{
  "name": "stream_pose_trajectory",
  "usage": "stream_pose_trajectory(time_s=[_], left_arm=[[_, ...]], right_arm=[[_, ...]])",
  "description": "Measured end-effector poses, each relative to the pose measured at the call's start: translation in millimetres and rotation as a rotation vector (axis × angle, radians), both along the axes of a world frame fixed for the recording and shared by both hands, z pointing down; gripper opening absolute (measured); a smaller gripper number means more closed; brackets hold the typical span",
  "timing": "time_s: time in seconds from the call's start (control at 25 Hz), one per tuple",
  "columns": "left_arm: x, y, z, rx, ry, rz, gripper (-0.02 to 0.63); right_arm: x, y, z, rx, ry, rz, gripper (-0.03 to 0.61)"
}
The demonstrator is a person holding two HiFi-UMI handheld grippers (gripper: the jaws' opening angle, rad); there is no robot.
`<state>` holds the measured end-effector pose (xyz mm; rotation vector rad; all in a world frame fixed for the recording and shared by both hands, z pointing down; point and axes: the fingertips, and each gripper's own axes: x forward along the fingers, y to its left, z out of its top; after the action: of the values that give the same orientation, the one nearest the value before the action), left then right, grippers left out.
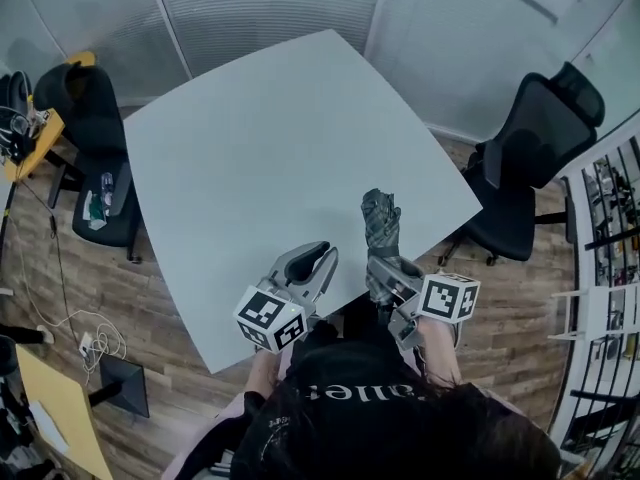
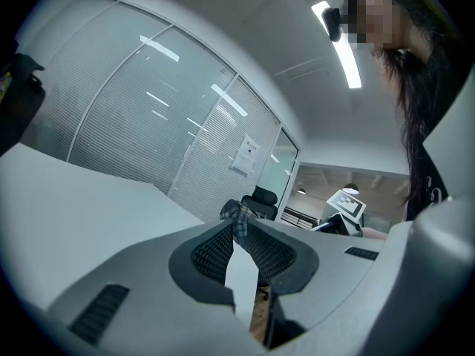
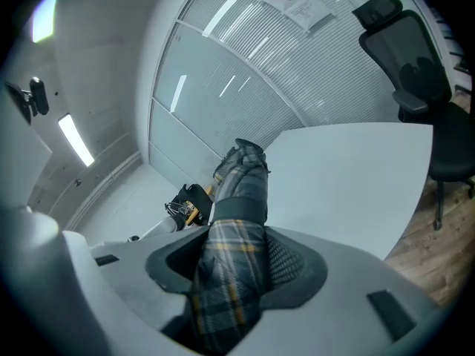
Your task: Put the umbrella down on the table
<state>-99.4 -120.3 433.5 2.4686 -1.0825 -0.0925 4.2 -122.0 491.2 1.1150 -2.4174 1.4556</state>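
Note:
A folded umbrella (image 1: 380, 220) in dark grey plaid with yellow lines sticks out of my right gripper (image 1: 384, 274), which is shut on its lower part. It points away from me over the near edge of the pale grey table (image 1: 280, 148). In the right gripper view the umbrella (image 3: 239, 199) fills the space between the jaws of the right gripper (image 3: 234, 252). My left gripper (image 1: 318, 260) sits beside it to the left, over the table edge, shut with nothing in it. The left gripper view shows the left gripper (image 2: 241, 232) with its tips together and the umbrella (image 2: 239, 212) beyond them.
A black office chair (image 1: 532, 153) stands right of the table, and another chair (image 1: 95, 118) holds small items at the left. A wire shelf (image 1: 610, 228) lines the right wall. A yellow desk (image 1: 60, 408) and cables (image 1: 90, 343) are at the lower left.

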Motion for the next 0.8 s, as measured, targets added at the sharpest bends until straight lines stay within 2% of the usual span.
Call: stream_pose_trajectory(time_s=[0.36, 0.8], left_arm=[[11, -43, 8, -0.021, -0.032, -0.128, 0.074], [49, -87, 8, -0.034, -0.085, -0.256, 0.074]], right_arm=[[26, -67, 15, -0.020, -0.009, -0.087, 0.212], [75, -145, 34, -0.031, 0.015, -0.183, 0.212]])
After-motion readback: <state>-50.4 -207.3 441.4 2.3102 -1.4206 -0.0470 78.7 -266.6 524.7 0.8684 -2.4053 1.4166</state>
